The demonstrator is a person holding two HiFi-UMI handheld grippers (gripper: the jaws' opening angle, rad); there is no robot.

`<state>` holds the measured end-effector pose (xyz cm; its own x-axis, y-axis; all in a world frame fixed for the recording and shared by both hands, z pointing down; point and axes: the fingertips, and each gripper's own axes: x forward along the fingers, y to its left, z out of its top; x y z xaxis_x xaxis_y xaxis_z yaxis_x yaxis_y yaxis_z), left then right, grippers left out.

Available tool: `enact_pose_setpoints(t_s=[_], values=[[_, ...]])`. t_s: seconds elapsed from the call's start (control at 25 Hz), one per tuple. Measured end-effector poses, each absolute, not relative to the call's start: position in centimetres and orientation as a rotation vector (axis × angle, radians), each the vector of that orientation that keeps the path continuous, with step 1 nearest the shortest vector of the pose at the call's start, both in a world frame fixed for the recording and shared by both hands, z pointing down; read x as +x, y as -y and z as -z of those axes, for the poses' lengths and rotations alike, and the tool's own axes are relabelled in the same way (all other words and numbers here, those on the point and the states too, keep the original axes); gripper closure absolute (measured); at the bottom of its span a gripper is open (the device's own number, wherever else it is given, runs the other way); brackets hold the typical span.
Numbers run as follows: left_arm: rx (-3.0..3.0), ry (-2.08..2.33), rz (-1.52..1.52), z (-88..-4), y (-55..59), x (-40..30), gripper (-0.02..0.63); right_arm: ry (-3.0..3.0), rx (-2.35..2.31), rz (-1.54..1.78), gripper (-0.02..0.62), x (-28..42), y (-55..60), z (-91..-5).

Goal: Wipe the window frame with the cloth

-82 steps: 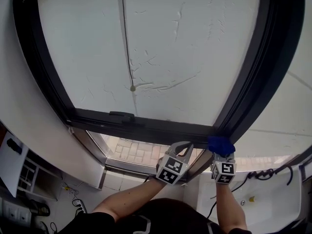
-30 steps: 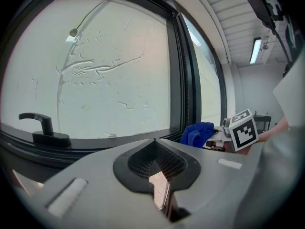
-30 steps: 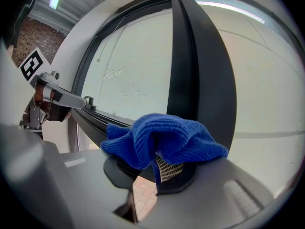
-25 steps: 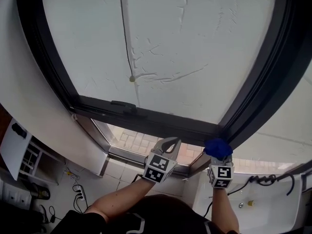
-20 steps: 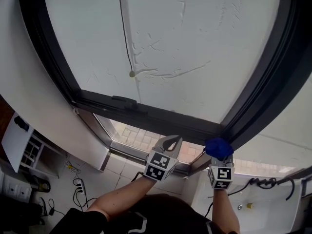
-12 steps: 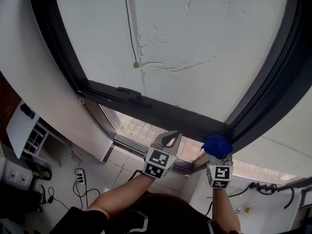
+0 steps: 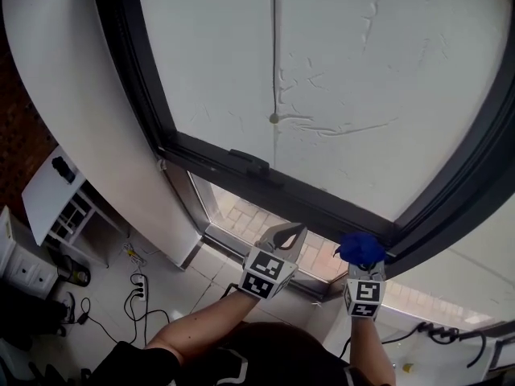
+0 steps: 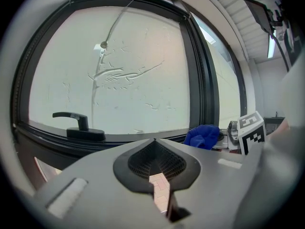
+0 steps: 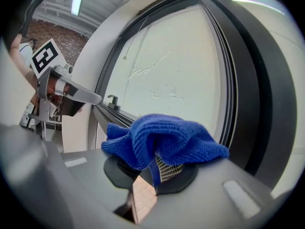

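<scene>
A bunched blue cloth (image 7: 361, 248) (image 9: 164, 137) (image 8: 202, 136) is pinched in my right gripper (image 7: 363, 257), which is shut on it just under the lower right corner of the black window frame (image 7: 322, 207). Whether the cloth touches the frame I cannot tell. My left gripper (image 7: 287, 234) hangs below the frame's bottom rail, jaws shut with nothing in them. In the left gripper view the frame's bottom rail (image 8: 47, 137) carries a black window handle (image 8: 76, 126). The right gripper view shows the frame's right upright (image 9: 248, 104) close behind the cloth.
The pane is frosted white with a thin cord and knob (image 7: 273, 118) hanging in front. A white wall (image 7: 72, 79) borders the frame on the left. Below lie a tiled floor with cables (image 7: 133, 284), white shelving (image 7: 56, 199) and brick paving (image 7: 241, 212) seen through a lower pane.
The head view has swung left, so the window sits further right in the picture. Both grippers keep their places under the frame's lower right corner, the cloth still held.
</scene>
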<state>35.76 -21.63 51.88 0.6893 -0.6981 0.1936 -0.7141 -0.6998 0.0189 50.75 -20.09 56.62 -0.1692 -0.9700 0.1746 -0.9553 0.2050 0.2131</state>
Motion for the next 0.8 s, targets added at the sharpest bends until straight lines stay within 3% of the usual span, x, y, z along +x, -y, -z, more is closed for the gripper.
enact_pose_setpoints(t_s=[0.8], values=[[2.728, 1.299, -0.234, -51.8, 24.3, 23.7, 0.613, 2.255, 1.713, 0.106, 0.541, 40.3, 25.0, -56.8]])
